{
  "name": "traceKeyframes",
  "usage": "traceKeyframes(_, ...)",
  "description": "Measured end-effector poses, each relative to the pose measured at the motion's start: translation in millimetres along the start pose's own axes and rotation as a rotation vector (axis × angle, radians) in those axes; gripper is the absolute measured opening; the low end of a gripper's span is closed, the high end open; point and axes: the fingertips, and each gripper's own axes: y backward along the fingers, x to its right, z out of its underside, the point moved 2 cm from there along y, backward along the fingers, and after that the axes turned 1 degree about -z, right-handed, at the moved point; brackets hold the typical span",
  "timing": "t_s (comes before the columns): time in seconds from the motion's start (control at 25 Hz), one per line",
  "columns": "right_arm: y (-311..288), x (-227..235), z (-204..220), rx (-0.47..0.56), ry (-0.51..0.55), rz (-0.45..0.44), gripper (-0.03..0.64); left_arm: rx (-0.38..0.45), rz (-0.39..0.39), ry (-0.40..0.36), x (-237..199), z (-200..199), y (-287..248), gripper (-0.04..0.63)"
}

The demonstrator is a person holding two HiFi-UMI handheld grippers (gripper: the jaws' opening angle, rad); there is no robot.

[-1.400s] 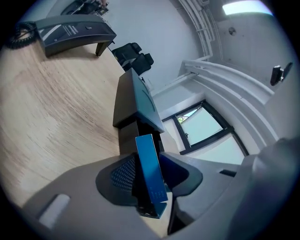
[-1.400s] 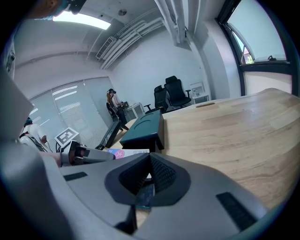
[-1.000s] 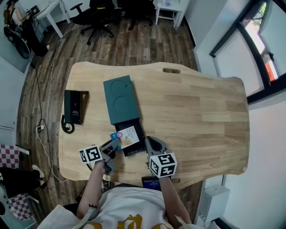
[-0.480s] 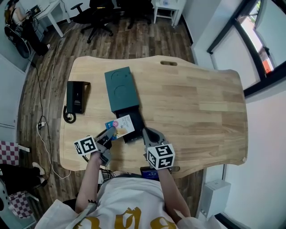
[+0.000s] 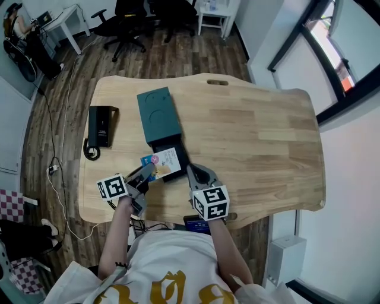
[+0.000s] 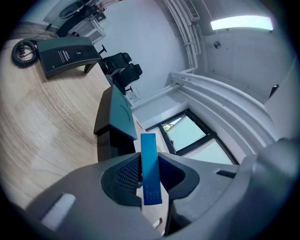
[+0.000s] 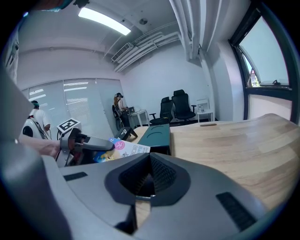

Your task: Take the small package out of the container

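Note:
The container (image 5: 158, 114) is a dark green box whose black drawer (image 5: 180, 156) is slid out toward me. My left gripper (image 5: 148, 173) is shut on the small package (image 5: 161, 163), a flat white card pack with blue and pink print, held above the drawer's left side; its jaws have just been closing on it. In the left gripper view the package's blue edge (image 6: 150, 168) stands upright between the pads of the left gripper (image 6: 149, 177), with the container (image 6: 117, 112) beyond. My right gripper (image 5: 198, 176) hovers just right of the drawer, shut and holding nothing. The right gripper (image 7: 143, 180) view shows the package (image 7: 125, 149).
A black desk telephone (image 5: 101, 127) with a coiled cord lies left of the container. The wooden table (image 5: 255, 142) stretches to the right, and its near edge is close to my hands. Office chairs (image 5: 133, 15) stand beyond the far edge.
The left gripper has risen with the package, lifting it off the drawer. The right gripper has risen as well beside the drawer.

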Motion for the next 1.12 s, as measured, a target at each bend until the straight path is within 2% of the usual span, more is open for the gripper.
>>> traceKeyframes(0.52, 26, -7, -6, 0.037, 0.028, 0.015, 0.003, 0.016, 0.072, 0.018, 25, 5, 20, 0.091)
traceKeyframes(0.8, 37, -12, -15, 0.081, 0.049, 0.027, 0.003, 0.041, 0.135, 0.084, 53, 0, 36, 0.091)
traceKeyframes(1.12, 54, -20, -40, 0.172, 0.035, 0.019, 0.003, 0.053, 0.199, 0.068, 81, 0, 46, 0.091)
